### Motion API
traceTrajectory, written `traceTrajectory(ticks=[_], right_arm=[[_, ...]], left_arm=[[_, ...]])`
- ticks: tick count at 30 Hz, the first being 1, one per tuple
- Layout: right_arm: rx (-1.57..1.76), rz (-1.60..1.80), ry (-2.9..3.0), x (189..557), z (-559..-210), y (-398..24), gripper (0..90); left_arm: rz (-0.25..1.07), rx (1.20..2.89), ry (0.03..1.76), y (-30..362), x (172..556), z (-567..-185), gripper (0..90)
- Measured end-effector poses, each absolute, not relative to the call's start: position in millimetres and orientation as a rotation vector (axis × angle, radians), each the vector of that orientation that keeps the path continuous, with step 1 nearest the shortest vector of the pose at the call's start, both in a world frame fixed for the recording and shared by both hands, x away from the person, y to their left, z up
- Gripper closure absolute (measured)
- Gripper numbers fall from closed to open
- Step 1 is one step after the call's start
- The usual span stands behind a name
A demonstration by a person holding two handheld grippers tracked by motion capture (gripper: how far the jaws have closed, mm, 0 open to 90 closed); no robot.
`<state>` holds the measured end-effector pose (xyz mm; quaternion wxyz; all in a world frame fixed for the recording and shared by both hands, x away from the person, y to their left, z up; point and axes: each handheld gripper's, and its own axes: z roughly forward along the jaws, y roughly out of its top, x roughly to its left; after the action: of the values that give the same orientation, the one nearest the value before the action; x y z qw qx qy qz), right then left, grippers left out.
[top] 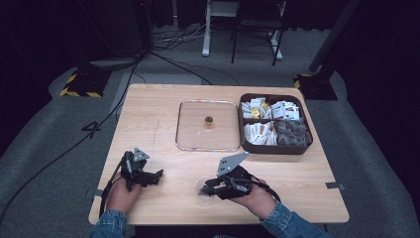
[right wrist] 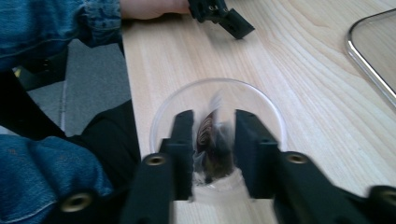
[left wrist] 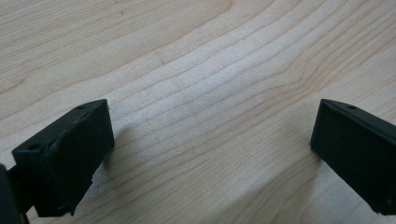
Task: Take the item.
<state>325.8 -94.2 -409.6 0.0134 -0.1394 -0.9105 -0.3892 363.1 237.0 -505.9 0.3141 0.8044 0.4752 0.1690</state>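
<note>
A clear round dish [top: 202, 194] [right wrist: 261, 100] sits near the table's front edge, right of centre. My right gripper [top: 208, 187] [right wrist: 214, 116] hangs just over it, jaws pointing into it. A small brown packet [right wrist: 212, 149] shows blurred between the jaws, over the dish's floor, and the pads do not seem to press it. My left gripper [top: 157, 176] [left wrist: 210, 135] rests low over bare wood at the front left. Its jaws stand wide apart with nothing between them. It also appears at the top of the right gripper view [right wrist: 224, 14].
A clear square lid [top: 190, 139] [right wrist: 369, 60] with a small brown knob [top: 209, 120] lies flat mid-table. To its right stands a brown compartment box [top: 272, 148] holding several sachets. Table edges lie close to both hands. Denim sleeves enter from the front.
</note>
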Motion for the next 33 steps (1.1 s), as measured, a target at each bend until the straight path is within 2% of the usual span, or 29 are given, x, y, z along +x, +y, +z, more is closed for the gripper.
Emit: traceTrajectory(ticks=[1, 2, 3, 17, 23, 25, 28, 33], right_arm=[[-0.434, -1.212, -2.836, 326, -410, -94, 66.2], [-0.429, -1.228, -2.817, 326, -409, -94, 59.6], [-0.427, -1.235, -2.818, 325, -409, -95, 57.9], [-0.483, -1.364, -2.785, 329, -393, -110, 46.3], [-0.53, -1.44, -2.73, 332, -379, -137, 36.9], [-0.542, -1.447, -2.727, 332, -379, -142, 35.7], [-0.602, -1.486, -2.696, 336, -378, -160, 28.3], [-0.691, -1.535, -2.678, 340, -377, -182, 21.3]], left_arm=[[0.446, 2.12, 1.253, 237, 363, -506, 0.0], [0.445, 2.123, 1.25, 237, 364, -506, 0.0], [0.445, 2.123, 1.25, 237, 364, -506, 0.0], [0.445, 2.119, 1.257, 237, 364, -506, 0.0], [0.445, 2.119, 1.257, 237, 364, -506, 0.0], [0.445, 2.119, 1.257, 237, 364, -506, 0.0], [0.446, 2.119, 1.257, 237, 364, -506, 0.0], [0.447, 2.119, 1.257, 237, 365, -506, 0.0]])
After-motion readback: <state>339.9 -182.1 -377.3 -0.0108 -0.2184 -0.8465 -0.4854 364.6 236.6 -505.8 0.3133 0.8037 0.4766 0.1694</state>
